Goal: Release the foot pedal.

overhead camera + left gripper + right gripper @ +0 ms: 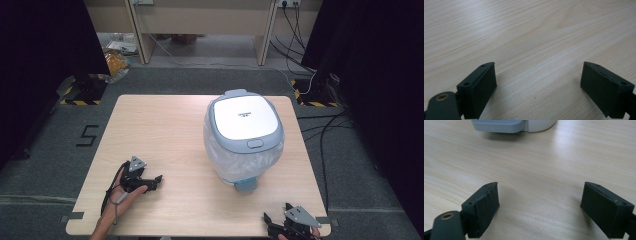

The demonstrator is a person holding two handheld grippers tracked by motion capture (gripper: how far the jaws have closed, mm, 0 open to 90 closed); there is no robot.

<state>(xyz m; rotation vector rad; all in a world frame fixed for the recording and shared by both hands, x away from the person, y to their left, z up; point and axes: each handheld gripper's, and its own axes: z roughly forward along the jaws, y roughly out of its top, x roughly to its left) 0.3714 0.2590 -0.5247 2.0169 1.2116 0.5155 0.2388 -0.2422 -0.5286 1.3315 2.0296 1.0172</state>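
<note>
A white pedal bin point(244, 137) with a grey-rimmed shut lid stands on the right half of the wooden table point(165, 130); a clear liner shows around its body. Its grey foot pedal point(246, 185) faces the near edge and appears again at the top of the right gripper view as the pedal point(499, 125). My left gripper point(156, 181) rests low at the near left, held by a hand, jaws wide apart over bare wood point(539, 82). At the near right edge my right gripper point(270, 223) is open too, nothing between its fingers point(540, 205), the pedal a short way ahead.
Dark curtains flank the table on both sides. Cables point(320, 135) run over the grey floor to the right. Behind the table stand wooden furniture legs point(137, 35) and a yellow bag point(114, 62). The table's left half is bare wood.
</note>
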